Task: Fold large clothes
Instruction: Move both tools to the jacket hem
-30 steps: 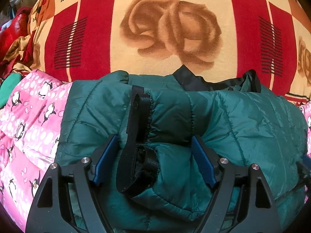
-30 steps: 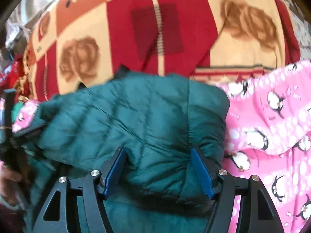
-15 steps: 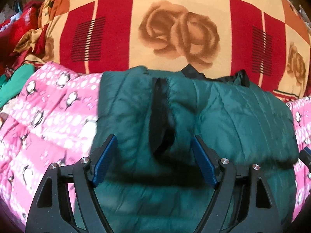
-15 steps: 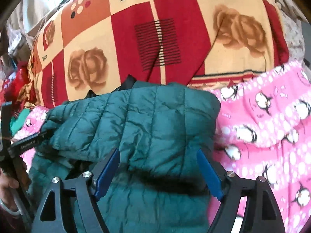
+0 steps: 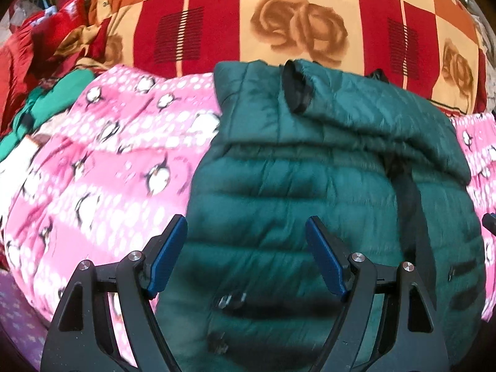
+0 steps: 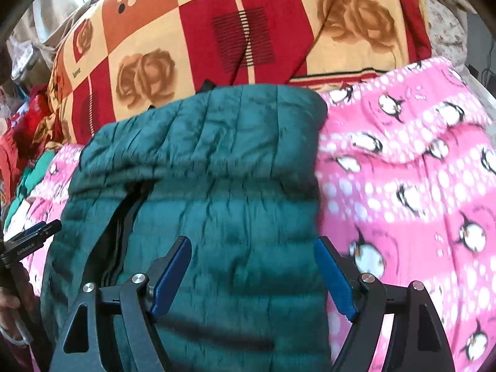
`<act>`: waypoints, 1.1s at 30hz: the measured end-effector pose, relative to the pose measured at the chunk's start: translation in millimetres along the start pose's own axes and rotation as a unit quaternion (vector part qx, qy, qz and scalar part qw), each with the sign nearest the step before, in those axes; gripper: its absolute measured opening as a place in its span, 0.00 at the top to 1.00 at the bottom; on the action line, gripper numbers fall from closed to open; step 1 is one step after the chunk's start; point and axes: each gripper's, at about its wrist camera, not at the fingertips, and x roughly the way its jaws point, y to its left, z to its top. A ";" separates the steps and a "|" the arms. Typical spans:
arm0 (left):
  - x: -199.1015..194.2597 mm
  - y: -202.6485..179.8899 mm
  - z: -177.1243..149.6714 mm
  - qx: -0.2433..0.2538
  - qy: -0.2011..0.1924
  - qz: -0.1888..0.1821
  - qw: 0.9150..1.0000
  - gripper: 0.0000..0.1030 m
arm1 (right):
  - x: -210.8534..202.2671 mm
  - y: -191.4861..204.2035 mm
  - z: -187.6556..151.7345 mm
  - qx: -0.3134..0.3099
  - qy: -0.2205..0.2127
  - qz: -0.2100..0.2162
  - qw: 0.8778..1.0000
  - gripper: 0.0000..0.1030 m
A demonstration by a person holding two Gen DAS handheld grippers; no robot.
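Note:
A dark green quilted jacket (image 5: 310, 186) lies on a pink penguin blanket (image 5: 108, 161), its front up. Its sleeves are folded across the upper part, and one black-lined cuff (image 5: 296, 93) shows near the top edge. My left gripper (image 5: 246, 221) hovers open over the jacket's lower left part, nothing between its blue pads. In the right wrist view the same jacket (image 6: 217, 186) fills the middle, with its black zipper line (image 6: 124, 217) at left. My right gripper (image 6: 252, 241) hangs open over the jacket's right half, holding nothing. The left gripper's tip (image 6: 31, 235) shows at the left edge.
A red, orange and cream rose-patterned blanket (image 5: 294, 24) lies beyond the jacket. Red and green clothes (image 5: 40, 62) are heaped at the far left. Pink blanket (image 6: 403, 186) stretches to the jacket's right. A person's hand (image 6: 9, 303) is at the lower left edge.
Both grippers have drawn back and up from the jacket. The sleeve that lay between the left pads now rests folded across the top. The right jaws have widened.

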 end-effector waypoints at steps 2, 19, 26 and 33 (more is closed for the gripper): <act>-6.2 3.7 -11.7 0.003 0.000 0.004 1.000 0.23 | -4.3 1.2 -8.9 -0.001 0.002 -0.003 1.000 0.23; -30.7 29.8 -76.7 0.005 0.018 0.002 1.000 0.23 | -32.7 -1.0 -87.4 -0.003 0.039 -0.013 0.999 0.23; -36.0 40.0 -94.6 0.010 0.025 0.001 1.000 0.23 | -46.5 -6.5 -107.6 -0.005 0.046 -0.019 0.999 0.22; -36.4 52.1 -107.6 -0.001 0.038 -0.014 0.999 0.23 | -50.7 -19.0 -122.7 0.009 0.063 -0.020 0.998 0.20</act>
